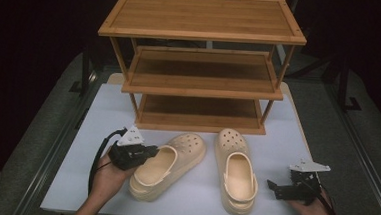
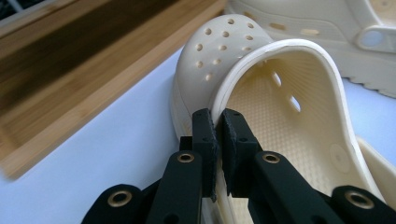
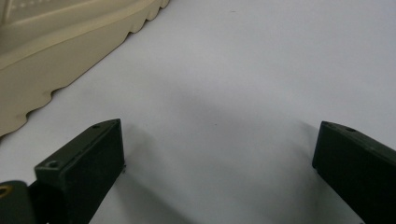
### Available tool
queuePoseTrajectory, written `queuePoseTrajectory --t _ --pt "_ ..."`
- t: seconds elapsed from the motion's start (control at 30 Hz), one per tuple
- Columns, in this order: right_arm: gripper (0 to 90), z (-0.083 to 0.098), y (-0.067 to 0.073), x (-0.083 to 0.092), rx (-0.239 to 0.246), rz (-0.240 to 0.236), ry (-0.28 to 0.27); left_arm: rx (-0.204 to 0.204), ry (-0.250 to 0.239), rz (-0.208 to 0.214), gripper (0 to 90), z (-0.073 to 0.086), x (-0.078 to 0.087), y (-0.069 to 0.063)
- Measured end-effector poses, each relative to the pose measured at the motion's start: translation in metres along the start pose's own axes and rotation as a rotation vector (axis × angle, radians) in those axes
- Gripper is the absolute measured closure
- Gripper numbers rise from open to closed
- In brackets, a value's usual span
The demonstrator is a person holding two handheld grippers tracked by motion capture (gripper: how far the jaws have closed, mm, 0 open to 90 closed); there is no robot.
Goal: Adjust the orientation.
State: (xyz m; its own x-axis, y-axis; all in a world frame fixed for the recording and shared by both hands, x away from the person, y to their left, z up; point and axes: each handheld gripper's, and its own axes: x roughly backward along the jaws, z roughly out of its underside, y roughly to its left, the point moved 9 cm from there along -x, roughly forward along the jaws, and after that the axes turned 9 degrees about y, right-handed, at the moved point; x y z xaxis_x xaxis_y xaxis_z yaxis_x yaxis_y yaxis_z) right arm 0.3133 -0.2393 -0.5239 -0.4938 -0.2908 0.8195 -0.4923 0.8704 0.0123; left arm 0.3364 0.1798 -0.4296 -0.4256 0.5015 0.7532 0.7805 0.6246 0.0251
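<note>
Two cream clogs lie on the white table top (image 1: pixel 193 200) in front of a wooden shoe rack (image 1: pixel 200 85). The left clog (image 1: pixel 175 159) points to the back right, and my left gripper (image 1: pixel 154 152) is shut on the side rim of its opening. Seen close in the left gripper view, the two black pads of the left gripper (image 2: pixel 217 125) pinch the left clog's (image 2: pixel 280 107) thin rim. The right clog (image 1: pixel 235 173) lies toe toward the rack. My right gripper (image 1: pixel 272 187) rests low to its right, jaws open and empty (image 3: pixel 218 126), beside the right clog's sole (image 3: pixel 51 51).
The rack has three bamboo shelves, all bare, with its bottom shelf (image 1: pixel 200 120) just behind the clogs' toes. Its edge (image 2: pixel 107 79) runs close to the left clog. Grey floor and dark stands flank the table.
</note>
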Motion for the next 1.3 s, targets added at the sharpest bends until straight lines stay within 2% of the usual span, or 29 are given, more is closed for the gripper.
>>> queuePoseTrajectory --t 0.27,0.47,0.6,0.97,1.1,1.17,1.23,1.3 --pt "1.7 0.0 0.0 0.0 0.001 0.0 0.0 0.071 0.001 -0.075 84.7 0.03 0.023 0.036" --pt "1.7 0.0 0.0 0.0 0.001 0.001 -0.001 0.14 -0.01 -0.099 84.7 0.054 0.032 0.056" --pt "1.7 0.0 0.0 0.0 0.001 0.001 -0.001 0.147 -0.015 -0.093 84.5 0.061 0.033 0.057" --pt "1.8 0.0 0.0 0.0 0.001 0.001 -0.001 0.143 -0.013 -0.081 82.8 0.062 0.032 0.053" --pt "1.7 0.0 0.0 0.0 0.001 0.001 -0.001 0.15 -0.013 -0.041 77.4 0.062 0.033 0.051" --pt "1.7 0.0 0.0 0.0 0.002 0.001 -0.001 0.167 -0.026 -0.01 71.7 0.062 0.035 0.051" --pt "1.7 0.0 0.0 0.0 0.001 0.001 -0.001 0.173 -0.035 -0.001 62.1 0.062 0.038 0.053" --pt "1.7 0.0 0.0 0.0 0.001 0.001 -0.001 0.183 -0.038 0.008 59.1 0.062 0.042 0.056"
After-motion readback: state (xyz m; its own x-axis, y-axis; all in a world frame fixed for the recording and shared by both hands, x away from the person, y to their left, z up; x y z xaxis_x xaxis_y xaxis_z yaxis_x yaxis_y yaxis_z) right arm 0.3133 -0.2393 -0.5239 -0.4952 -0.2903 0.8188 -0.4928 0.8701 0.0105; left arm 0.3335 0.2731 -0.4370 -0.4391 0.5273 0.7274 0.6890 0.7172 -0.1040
